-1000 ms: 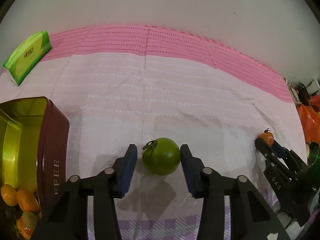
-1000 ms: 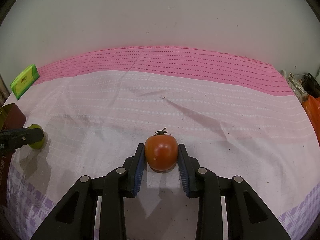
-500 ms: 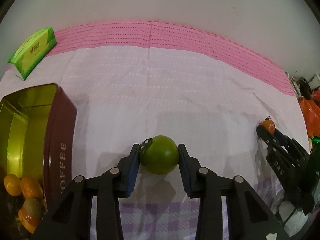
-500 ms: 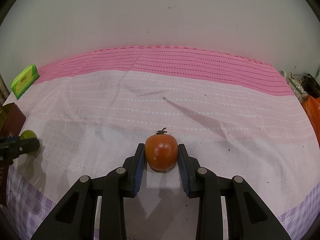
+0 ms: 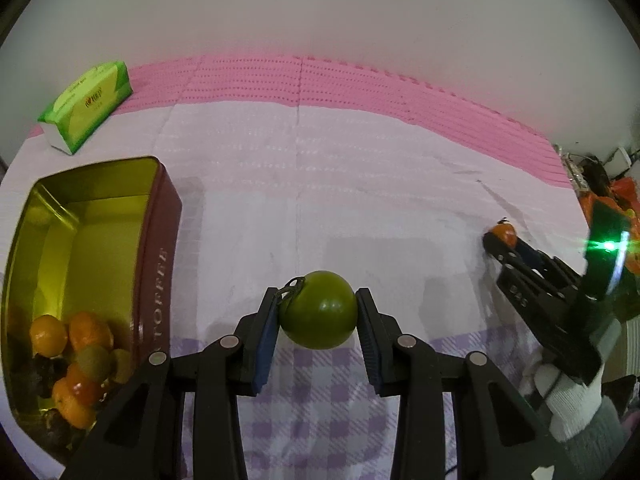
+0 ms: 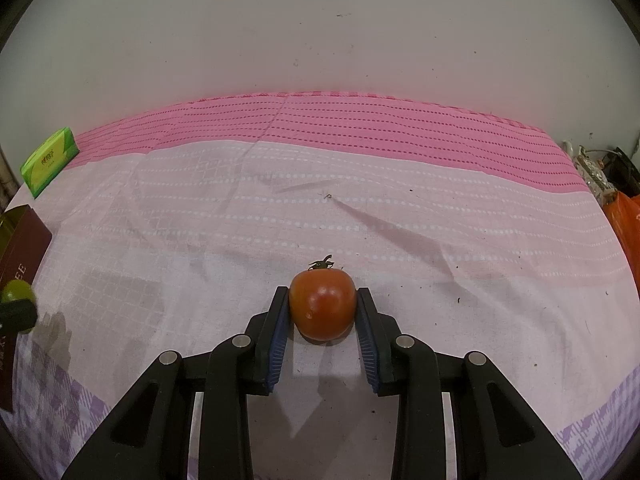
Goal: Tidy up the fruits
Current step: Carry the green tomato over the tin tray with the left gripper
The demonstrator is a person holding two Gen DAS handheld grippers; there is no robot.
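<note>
Nearest in the left wrist view, the left tool (image 5: 318, 316) holds a green tomato (image 5: 319, 316) between its 2 blue pads, one pad pressed on each side. The tomato's dark stalk points up and to the left, against the left pad. It hangs above a desk covered by a cloth (image 5: 360, 200) that is purple-checked near the camera, white in the middle and pink at the far edge.

Low on the left of that view stands an open maroon tin (image 5: 156, 248) with a gold inside. Its near end holds a heap of small orange fruits (image 5: 84, 336) with a few darker and greenish ones among them; its far end is bare. Beyond the tin, near the pink band, lies a green tissue pack (image 5: 90, 106).

At the right edge, a white-gloved hand (image 5: 568, 396) holds the right tool (image 5: 505, 240).

In the right wrist view, that right tool (image 6: 322, 312) is closed on a red tomato (image 6: 322, 306), both pads touching its sides. The tomato sits on the white part of the cloth with its stalk pointing away from the camera. Far left in this view, the green tomato shows small beside the tin's maroon wall, well apart from the red one. Behind the desk rises a plain pale wall (image 6: 320, 32).
</note>
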